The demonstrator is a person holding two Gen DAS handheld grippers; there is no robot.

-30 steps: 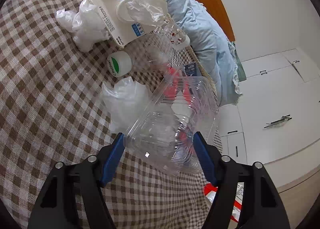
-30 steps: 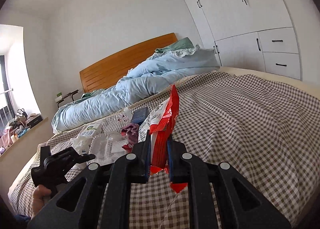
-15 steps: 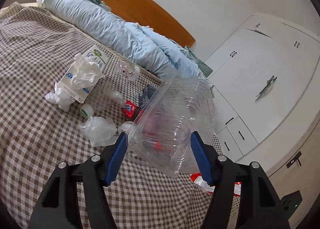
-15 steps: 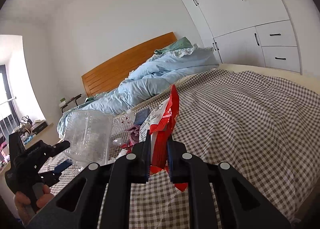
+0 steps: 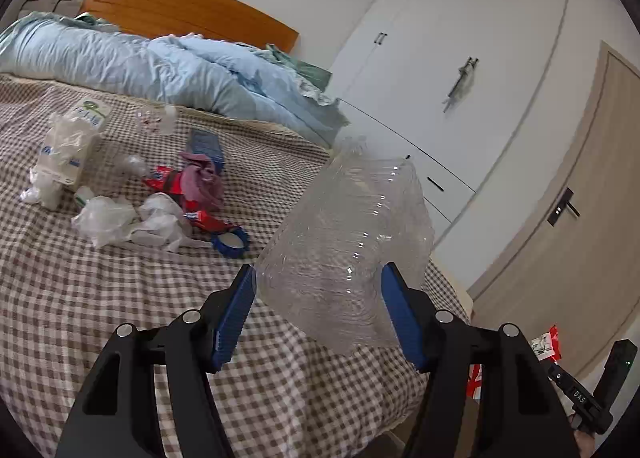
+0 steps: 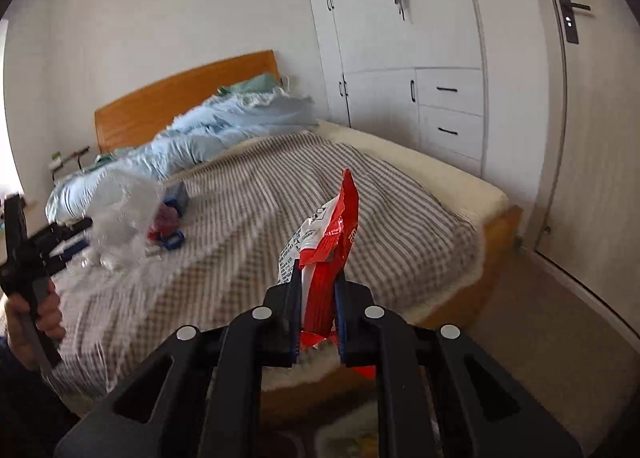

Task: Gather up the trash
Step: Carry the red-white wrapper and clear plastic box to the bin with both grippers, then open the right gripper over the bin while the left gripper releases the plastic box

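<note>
A crumpled clear plastic bottle [image 5: 348, 246], ribbed and empty, is clamped in the left gripper [image 5: 318, 310] above the checked bed [image 5: 100, 298]. A creased red wrapper [image 6: 326, 258] is pinched upright in the right gripper [image 6: 318, 312].

This is a bedroom in a home. A bed [image 5: 100, 298] with a brown-and-white checked cover fills most of the room, backed by an orange wooden headboard [image 5: 188, 13] against a plain white wall. A rumpled pale-blue duvet [image 5: 160, 73] lies along its head. White built-in wardrobes [image 6: 400, 57] with drawers stand beside it, next to a light wooden door [image 5: 568, 225] with a lever handle.
</note>
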